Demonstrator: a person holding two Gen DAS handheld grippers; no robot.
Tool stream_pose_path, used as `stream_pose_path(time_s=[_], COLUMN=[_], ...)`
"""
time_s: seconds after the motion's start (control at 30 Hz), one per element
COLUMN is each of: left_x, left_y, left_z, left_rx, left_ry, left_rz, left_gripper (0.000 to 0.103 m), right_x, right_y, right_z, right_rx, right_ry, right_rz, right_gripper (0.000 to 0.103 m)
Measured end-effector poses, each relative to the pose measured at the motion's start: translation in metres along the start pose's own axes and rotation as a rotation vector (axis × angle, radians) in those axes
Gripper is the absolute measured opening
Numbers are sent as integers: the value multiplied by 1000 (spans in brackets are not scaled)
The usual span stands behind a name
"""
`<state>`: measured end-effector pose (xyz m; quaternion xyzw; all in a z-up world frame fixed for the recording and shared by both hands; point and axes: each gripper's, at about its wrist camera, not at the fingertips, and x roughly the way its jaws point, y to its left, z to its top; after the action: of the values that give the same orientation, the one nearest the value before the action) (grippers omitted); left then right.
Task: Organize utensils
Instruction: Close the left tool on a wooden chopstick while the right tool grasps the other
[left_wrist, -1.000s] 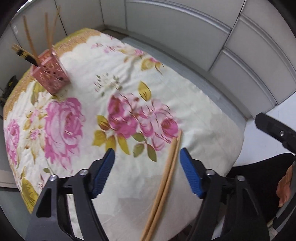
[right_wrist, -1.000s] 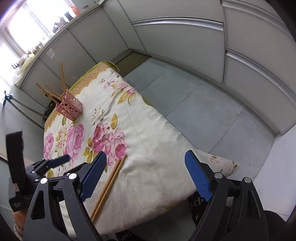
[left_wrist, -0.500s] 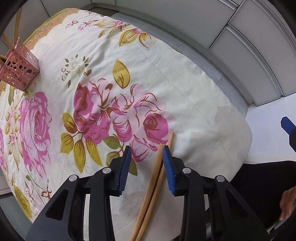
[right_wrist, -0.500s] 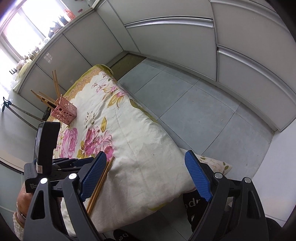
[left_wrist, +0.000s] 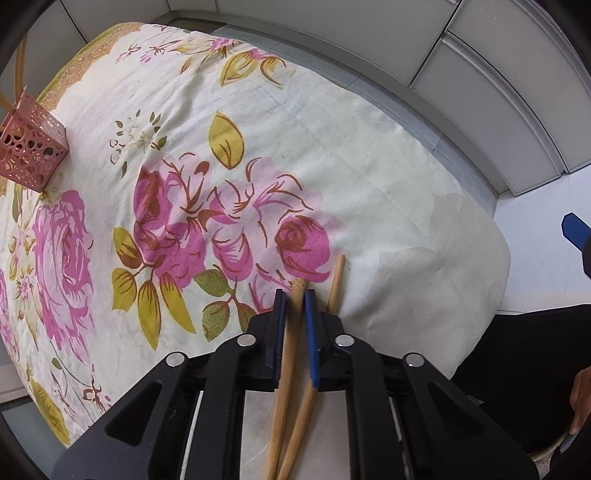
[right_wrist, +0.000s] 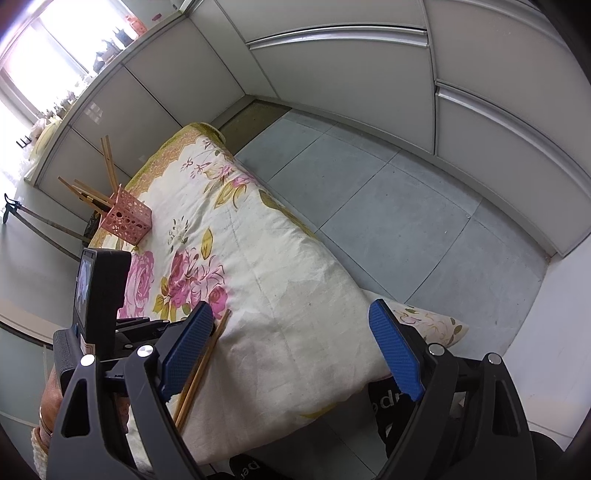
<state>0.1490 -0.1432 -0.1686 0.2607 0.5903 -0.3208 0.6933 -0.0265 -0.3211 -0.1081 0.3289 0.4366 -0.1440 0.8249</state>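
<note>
Two wooden chopsticks lie at the near right edge of the flowered tablecloth (left_wrist: 332, 155). My left gripper (left_wrist: 294, 295) is shut on one chopstick (left_wrist: 286, 369). The second chopstick (left_wrist: 334, 286) lies just right of the jaws and crosses under the right finger. A pink perforated holder (left_wrist: 31, 147) with several chopsticks stands at the far left. In the right wrist view my right gripper (right_wrist: 291, 347) is open and empty above the table's near edge, to the right of the left gripper. The chopsticks (right_wrist: 201, 365) and the holder (right_wrist: 127, 216) show there too.
The table's right edge drops to a grey tiled floor (right_wrist: 388, 192). Grey cabinet panels (right_wrist: 369, 66) run along the far side. A dark seat or clothing (left_wrist: 524, 350) sits at the near right. A folded flowered cloth (right_wrist: 428, 321) lies low beside the table.
My left gripper dropped toward the near edge of the table and closed from wide open onto one chopstick. My right gripper stayed open and shifted slightly.
</note>
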Motion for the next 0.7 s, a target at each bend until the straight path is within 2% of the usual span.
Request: stream_pose_path(time_s=[0.1, 0.17, 0.27, 0.37, 0.43, 0.53, 0.63, 0.7], left_x=[-4, -8, -23, -43, -55, -75, -89, -93], left_y=[31, 50, 74, 92, 105, 115, 121, 122], left_z=[-5, -10, -22, -36, -46, -62, -72, -75], left_rx=[-71, -118, -178, -216, -236, -263, -286, -296], left_ry=[-28, -43, -81, -133, -167, -212, -252, -272], left_rz=[10, 44, 29, 21, 25, 30, 33, 43], left_gripper=[7, 7, 7, 7, 7, 7, 7, 7], right_x=[9, 20, 43, 71, 89, 110, 126, 128], right_y=[16, 30, 52, 77, 91, 102, 110, 121], right_z=[-1, -3, -4, -5, -8, -15, -20, -24], right_rx=[-29, -47, -60, -96, -115, -118, -115, -144], right_ry=[30, 61, 116, 170, 197, 235, 259, 227], right_rz=[2, 4, 3, -33, -77, -133, -178, -222], right_gripper=[84, 84, 84, 72, 58, 46, 44, 45])
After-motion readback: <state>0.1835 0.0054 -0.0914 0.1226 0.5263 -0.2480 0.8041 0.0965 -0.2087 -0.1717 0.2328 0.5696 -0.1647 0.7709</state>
